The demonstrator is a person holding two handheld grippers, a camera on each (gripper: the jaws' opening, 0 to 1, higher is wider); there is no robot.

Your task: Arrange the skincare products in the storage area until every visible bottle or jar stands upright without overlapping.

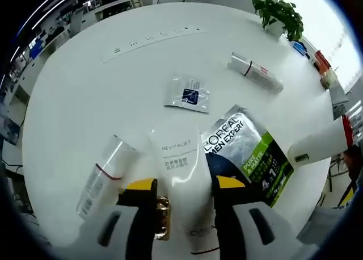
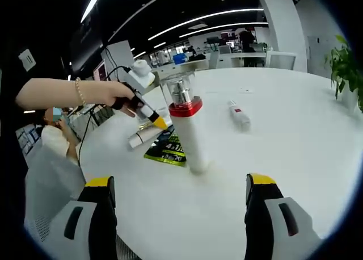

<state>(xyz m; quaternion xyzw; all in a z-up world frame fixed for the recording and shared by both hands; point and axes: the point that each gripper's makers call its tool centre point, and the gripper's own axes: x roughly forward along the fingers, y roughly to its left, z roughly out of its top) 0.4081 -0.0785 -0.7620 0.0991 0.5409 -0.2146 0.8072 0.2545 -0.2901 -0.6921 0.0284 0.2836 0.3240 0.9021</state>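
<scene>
Meanwhile, left claw (image 1: pixel 182 187) clamped on lying white tube (image 1: pixel 184 175), right claw (image 2: pixel 180 191) agape before upright bottle (image 2: pixel 187 126).

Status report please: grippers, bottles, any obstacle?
Left gripper around lying white tube. Right gripper open, empty. Pump bottle upright. Two bottles lying; sachets beside.

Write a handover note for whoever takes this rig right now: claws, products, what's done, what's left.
Left claw: closed on the lying Revitalift tube.
Right claw: open, empty, facing the red-collared bottle.
Done: the red-collared bottle stands upright on the white table.
Left: stand the Revitalift tube. The clear-capped bottle and the red-striped tube lie flat. The sachet and the Men Expert packet also lie flat mid-table.
</scene>
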